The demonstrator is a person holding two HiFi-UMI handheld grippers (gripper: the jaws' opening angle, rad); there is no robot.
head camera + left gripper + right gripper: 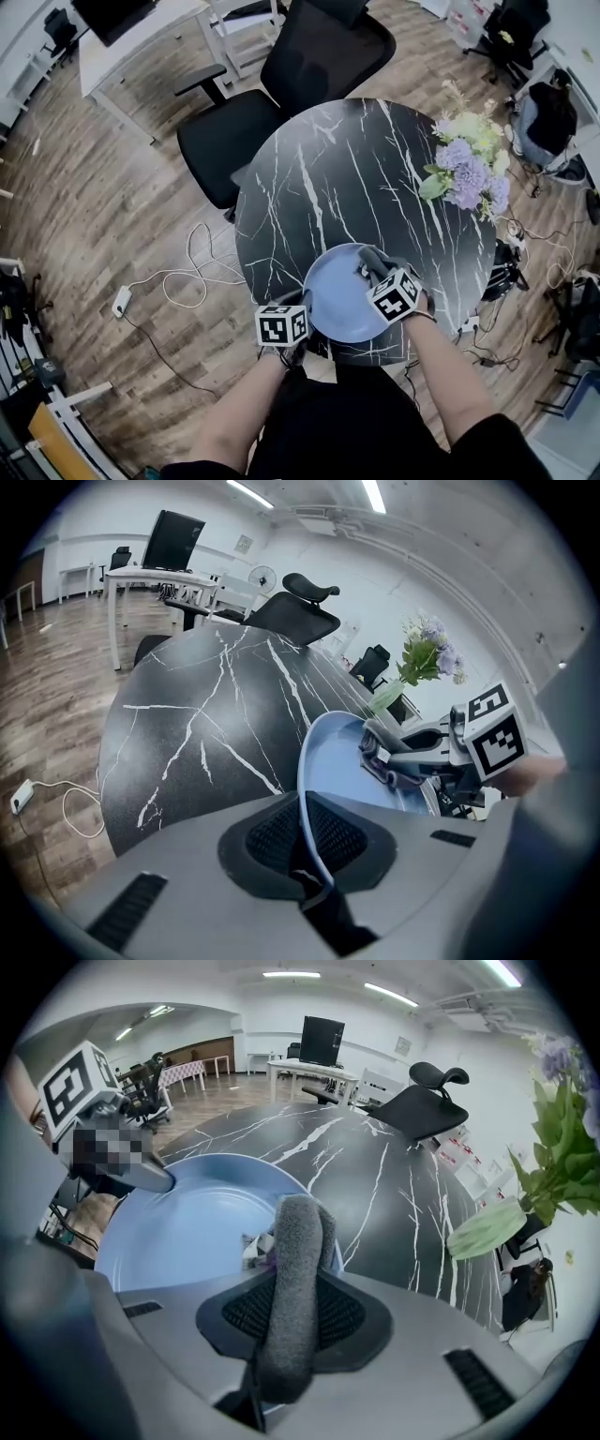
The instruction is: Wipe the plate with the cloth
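Plate (pixel 339 761) rim tight between the left fingers (pixel 267 841), grey cloth (pixel 298 1269) tight between the right fingers (pixel 345 1321).

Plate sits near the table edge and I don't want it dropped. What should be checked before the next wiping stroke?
1. Left gripper clamped on the plate rim: ok, the rim runs between its pads.
2. Right gripper shut on the cloth: ok, a thick fold is pinched.
3. Cloth over the plate's face: ok, near its right side in the head view.
4. Plate supported by the table: cannot tell; it lies at the near edge.
5. Flowers out of the way: ok, they stand well apart at the far right.
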